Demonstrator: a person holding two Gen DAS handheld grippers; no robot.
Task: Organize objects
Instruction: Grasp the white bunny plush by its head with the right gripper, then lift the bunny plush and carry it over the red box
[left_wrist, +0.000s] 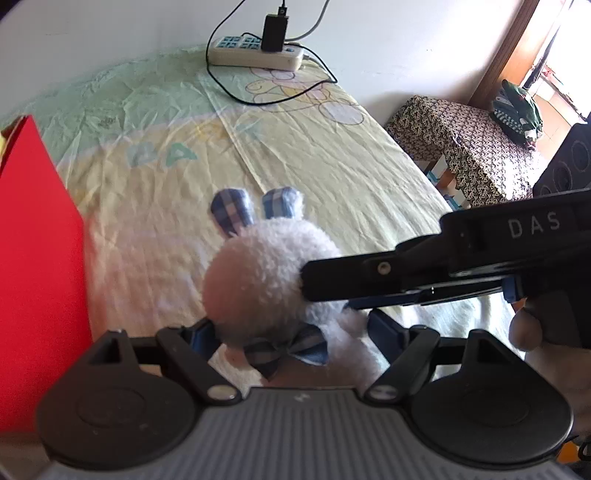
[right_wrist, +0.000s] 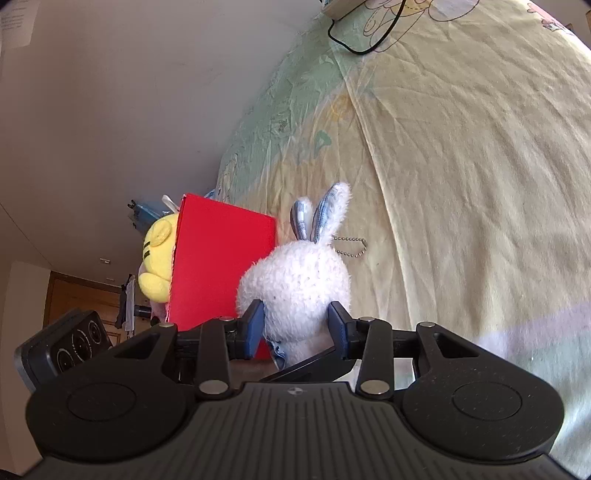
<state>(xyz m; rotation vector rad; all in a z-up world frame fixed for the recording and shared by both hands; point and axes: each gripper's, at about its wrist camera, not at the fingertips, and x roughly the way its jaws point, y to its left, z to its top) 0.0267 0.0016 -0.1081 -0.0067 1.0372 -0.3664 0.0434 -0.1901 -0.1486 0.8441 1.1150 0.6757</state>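
A white plush rabbit (left_wrist: 258, 273) with blue checked ears and a bow tie sits between both grippers above the bed. My left gripper (left_wrist: 291, 332) has its blue pads on either side of the rabbit's lower body. My right gripper (right_wrist: 297, 328) is shut on the rabbit (right_wrist: 299, 284), pads pressing its sides; it enters the left wrist view from the right (left_wrist: 406, 277). A red box (right_wrist: 221, 266) stands just left of the rabbit, also showing in the left wrist view (left_wrist: 37, 258). A yellow plush toy (right_wrist: 157, 258) sticks out of the box's far side.
A yellow-green bed sheet (left_wrist: 295, 147) covers the bed. A power strip (left_wrist: 255, 51) with a black charger and cable lies at the bed's far end by the wall. A stool with a patterned cover (left_wrist: 465, 144) stands to the right of the bed.
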